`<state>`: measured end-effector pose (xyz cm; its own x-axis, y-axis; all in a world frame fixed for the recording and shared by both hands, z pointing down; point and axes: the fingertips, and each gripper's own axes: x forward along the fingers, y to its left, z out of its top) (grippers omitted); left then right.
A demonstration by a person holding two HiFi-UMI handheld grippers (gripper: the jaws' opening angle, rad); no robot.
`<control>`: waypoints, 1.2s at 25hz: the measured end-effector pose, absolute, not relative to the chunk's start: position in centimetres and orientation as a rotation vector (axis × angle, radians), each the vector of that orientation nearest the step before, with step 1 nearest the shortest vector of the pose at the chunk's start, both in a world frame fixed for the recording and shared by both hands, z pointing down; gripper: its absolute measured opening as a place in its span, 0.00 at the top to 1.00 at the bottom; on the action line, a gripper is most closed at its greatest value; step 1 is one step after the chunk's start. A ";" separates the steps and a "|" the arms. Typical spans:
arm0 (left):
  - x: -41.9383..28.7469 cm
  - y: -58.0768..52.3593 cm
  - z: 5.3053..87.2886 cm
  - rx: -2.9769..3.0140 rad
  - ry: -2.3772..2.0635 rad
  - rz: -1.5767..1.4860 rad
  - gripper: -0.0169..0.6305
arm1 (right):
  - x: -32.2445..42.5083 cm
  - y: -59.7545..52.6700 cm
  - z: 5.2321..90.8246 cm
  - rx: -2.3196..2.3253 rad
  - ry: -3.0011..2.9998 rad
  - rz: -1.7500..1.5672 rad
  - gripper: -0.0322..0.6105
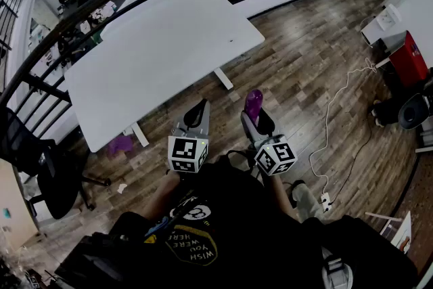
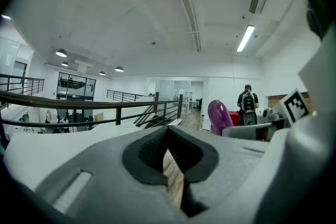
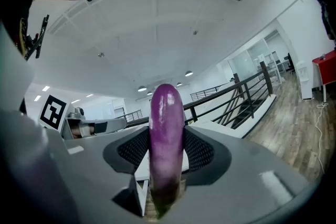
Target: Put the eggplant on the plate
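Eggplant (image 3: 166,139): long axis upright in the right gripper view, rounded end topmost and clear above the jaw tips, lower end down in the throat of the jaws. In the head view it projects beyond the tips, away from the person.

Right gripper (image 3: 166,152): clamped on the eggplant – a black ribbed pad (image 3: 199,150) presses each flank, and the fruit fills the gap between them.

Left gripper (image 2: 169,150): jaws drawn together with nothing between them; only a thin slit shows wood floor (image 1: 298,71). The eggplant stands to its right, near but apart.

Surfaces: eggplant skin glossy purple, smooth, cylindrical with a domed end. Gripper bodies are matt grey plastic – each carries a cube with square markers at the rear. A white table (image 1: 155,57), flat and smooth, lies ahead of both grippers.
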<state>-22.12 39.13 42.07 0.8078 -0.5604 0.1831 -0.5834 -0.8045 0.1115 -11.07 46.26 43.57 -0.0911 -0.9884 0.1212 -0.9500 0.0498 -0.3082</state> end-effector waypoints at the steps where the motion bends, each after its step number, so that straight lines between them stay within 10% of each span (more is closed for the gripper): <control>1: -22.3 39.1 42.1 2.831 -0.901 0.212 0.97 | -11.2 46.2 43.6 -2.030 2.183 -0.475 0.62; 30: -21.1 34.4 44.7 2.753 -0.765 0.199 0.97 | -11.9 40.7 45.6 -2.012 2.130 -0.567 0.62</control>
